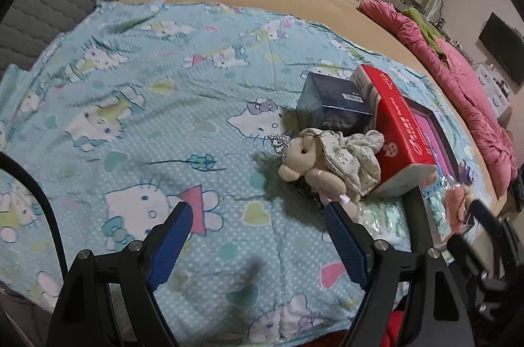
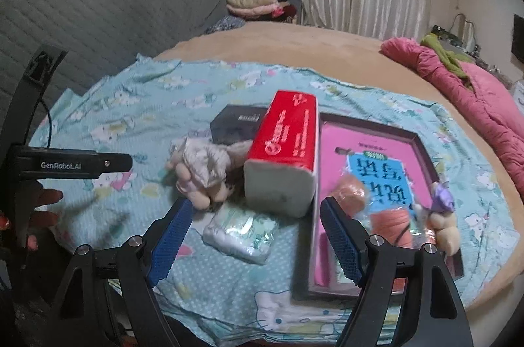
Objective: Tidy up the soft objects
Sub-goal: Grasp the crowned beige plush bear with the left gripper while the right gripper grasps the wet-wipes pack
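A beige plush bear in a white floral dress (image 1: 324, 162) lies on the Hello Kitty sheet (image 1: 147, 118), beside the boxes; it also shows in the right wrist view (image 2: 199, 173). A small soft pack in clear wrap (image 2: 240, 230) lies in front of it. A wrapped orange plush with a purple bow (image 2: 393, 216) rests on the pink tray (image 2: 330, 150). My left gripper (image 1: 258, 222) is open and empty, its right finger near the bear. My right gripper (image 2: 255, 216) is open and empty, just above the soft pack.
A red tissue box (image 2: 285, 150) and a dark blue box (image 1: 330, 104) stand behind the bear. A pink quilt (image 2: 475, 104) lies at the bed's right edge. Folded clothes (image 2: 252, 0) are stacked at the back. The grey headboard (image 2: 98, 13) is on the left.
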A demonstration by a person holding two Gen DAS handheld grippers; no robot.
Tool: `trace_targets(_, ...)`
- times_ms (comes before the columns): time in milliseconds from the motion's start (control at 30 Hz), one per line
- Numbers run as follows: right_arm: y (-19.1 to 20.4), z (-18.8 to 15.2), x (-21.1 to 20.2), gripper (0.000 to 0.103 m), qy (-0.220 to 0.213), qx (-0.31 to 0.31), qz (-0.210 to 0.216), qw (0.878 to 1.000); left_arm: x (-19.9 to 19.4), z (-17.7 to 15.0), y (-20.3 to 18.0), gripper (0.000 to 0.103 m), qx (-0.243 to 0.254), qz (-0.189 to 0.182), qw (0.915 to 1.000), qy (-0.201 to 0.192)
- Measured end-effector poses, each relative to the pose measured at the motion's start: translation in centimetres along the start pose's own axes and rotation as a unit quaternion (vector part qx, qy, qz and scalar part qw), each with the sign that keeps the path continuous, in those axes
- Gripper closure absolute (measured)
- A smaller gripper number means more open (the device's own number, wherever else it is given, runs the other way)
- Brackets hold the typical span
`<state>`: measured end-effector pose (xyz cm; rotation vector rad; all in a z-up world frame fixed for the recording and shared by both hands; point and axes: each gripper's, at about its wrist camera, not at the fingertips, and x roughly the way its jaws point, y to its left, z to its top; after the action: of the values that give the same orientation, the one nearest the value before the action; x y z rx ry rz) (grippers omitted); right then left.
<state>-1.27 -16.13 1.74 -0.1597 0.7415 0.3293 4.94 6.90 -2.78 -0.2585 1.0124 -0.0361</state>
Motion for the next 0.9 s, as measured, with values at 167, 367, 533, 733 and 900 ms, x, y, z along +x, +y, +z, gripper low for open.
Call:
trace_targets(167,-0.1,-0.6,1.8,0.022,0.02,0.0,0.001,1.0,2.7,1.6,1.5,0.021,-0.043,-0.041,0.9982,0.009)
trace_targets(367,-0.2,-0.8,2.9,0.022,0.029,-0.002,-0.002,1.0,5.5,3.0,3.6,0.026,-0.122,-0.113,0.9857,0.028)
trace_targets(533,-0.2,-1.0,3.6,0.022,0.037,-0.003,-0.004,0.999,7.5,3.3,3.9,0.041,-0.152,-0.15,0.9757,0.05)
trace_targets(733,-0.3,-1.2,4.3,0.022,0.045,-0.003,-0.005,0.999,8.8,3.6,3.1,0.047,-0.15,-0.167,0.9724,0.063)
trace_targets(900,-0.3,-1.2,5.4,0.022,0.054,0.001,-0.007,0.999,9.5,4.2,2.6,0.047,-0.155,-0.184,0.9685,0.065)
